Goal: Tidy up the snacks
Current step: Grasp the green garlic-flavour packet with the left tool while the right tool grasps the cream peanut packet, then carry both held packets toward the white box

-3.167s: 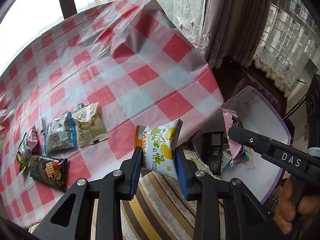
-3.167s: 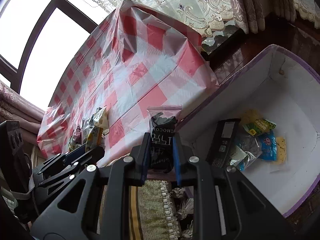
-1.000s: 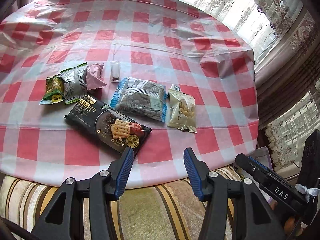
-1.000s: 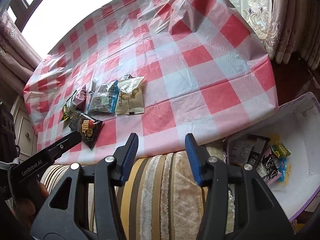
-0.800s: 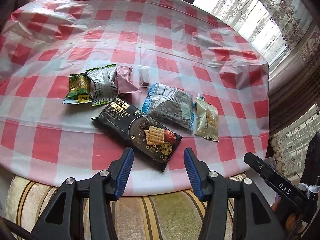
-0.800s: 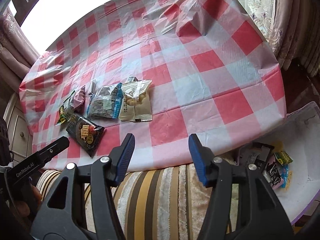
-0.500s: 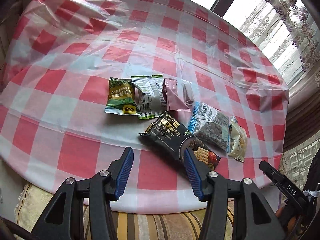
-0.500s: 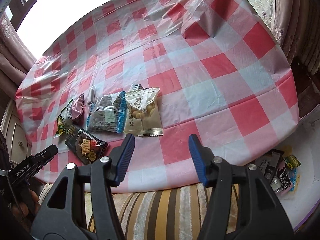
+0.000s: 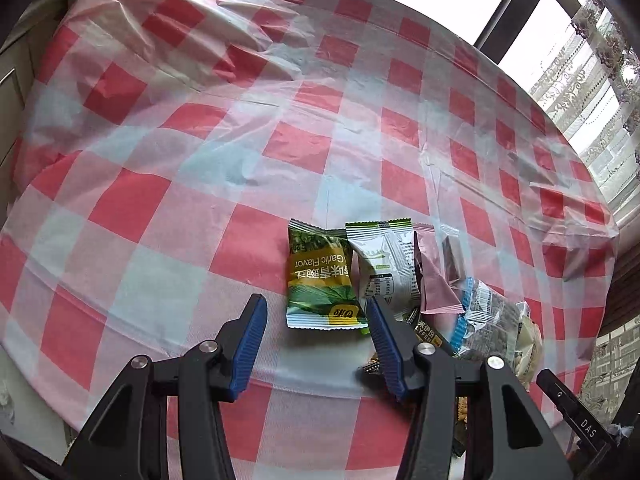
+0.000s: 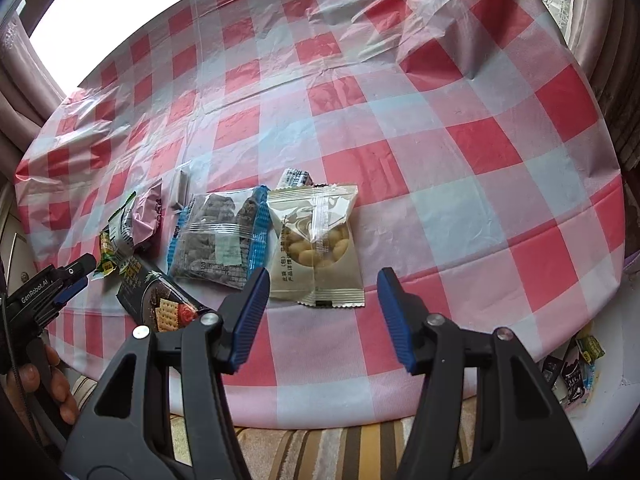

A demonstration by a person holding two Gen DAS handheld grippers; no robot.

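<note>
The left gripper (image 9: 316, 330) stands wide and empty, the green garlic-flavour packet (image 9: 322, 280) lying just beyond its fingertips on the checked tablecloth (image 9: 200, 160). The right gripper (image 10: 322, 304), jaws having just opened wider, is also empty; the beige nut packet (image 10: 316, 240) lies just beyond, slightly left of centre. Farther left lie the blue-edged packet (image 10: 220, 236) and the dark cracker packet (image 10: 160, 304).

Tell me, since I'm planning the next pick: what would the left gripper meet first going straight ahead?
Probably the green garlic-flavour foil snack packet, lying flat just beyond the open left gripper; depth is unclear.
</note>
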